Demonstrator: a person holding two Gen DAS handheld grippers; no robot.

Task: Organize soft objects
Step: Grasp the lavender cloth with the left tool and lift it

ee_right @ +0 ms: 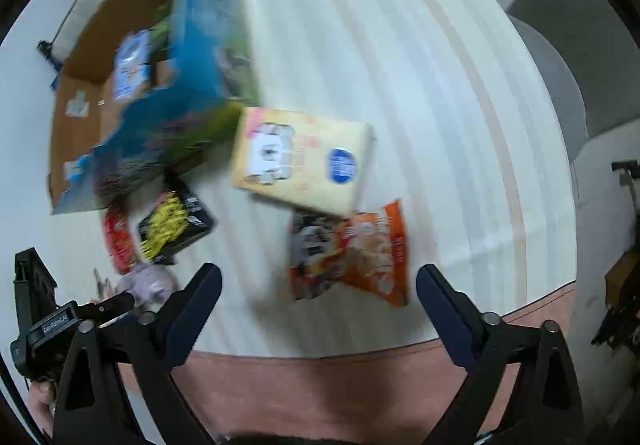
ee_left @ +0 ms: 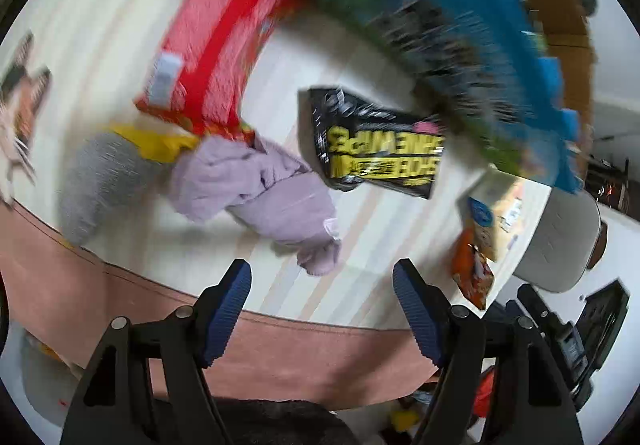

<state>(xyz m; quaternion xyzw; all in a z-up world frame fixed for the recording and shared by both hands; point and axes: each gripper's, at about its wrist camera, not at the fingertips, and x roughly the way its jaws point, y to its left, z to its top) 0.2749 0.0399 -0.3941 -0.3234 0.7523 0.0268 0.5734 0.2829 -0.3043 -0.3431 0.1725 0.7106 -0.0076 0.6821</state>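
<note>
Lilac cloth (ee_left: pixel 260 189): we see it crumpled on the bench (ee_left: pixel 380 221), lying at about 11 o'clock from the left claw (ee_left: pixel 322 301) and near it; nothing grips it.
Red towel (ee_left: pixel 216 49): it lies flat beyond the lilac cloth, at about 11 o'clock from it, their edges touching or nearly so.
Grey soft piece (ee_left: pixel 100 181): it sits at 9 o'clock of the lilac cloth, beside a yellow item (ee_left: pixel 156 141); blur hides what either is.
Left claw: open wide, empty, hovering over the near bench edge.
Right claw (ee_right: pixel 320 297): open and empty too, with an orange snack bag (ee_right: pixel 360 253) between its tips and a cream packet (ee_right: pixel 304 161) at 12 o'clock beyond.
Black-and-yellow pouch (ee_left: pixel 380 149): it rests at 3 o'clock of the lilac cloth, clear of it.
Blue-green bag (ee_right: pixel 192 85): it stands at 11 o'clock in the right wrist view, heavily blurred.
Step in hand: we judge this an approach, with no soft thing yet picked.
Next move: we expect the left claw must swing toward 11 o'clock, drop over a raised fold of the lilac cloth and pinch it, keeping off the pouch.
</note>
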